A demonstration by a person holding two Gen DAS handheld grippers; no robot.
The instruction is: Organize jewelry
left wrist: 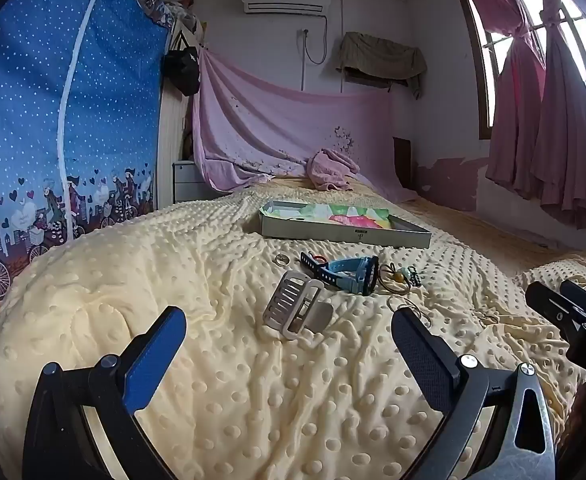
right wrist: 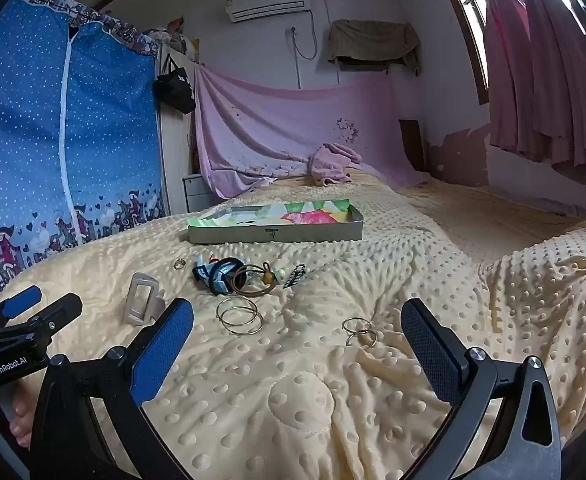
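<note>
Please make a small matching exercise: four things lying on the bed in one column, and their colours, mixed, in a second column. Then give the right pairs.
Things:
1. watch
2. tray
3. bangles
4. blanket

Colours:
A. cream yellow
B. gold
C. blue
D. grey outside, many colours inside

Pairs: 1-C, 2-D, 3-B, 4-A

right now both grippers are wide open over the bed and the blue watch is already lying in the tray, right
Not quite. The left gripper and right gripper are wide open over the bed, but the blue watch lies on the blanket in front of the tray, not in it. The left wrist view shows this.
</note>
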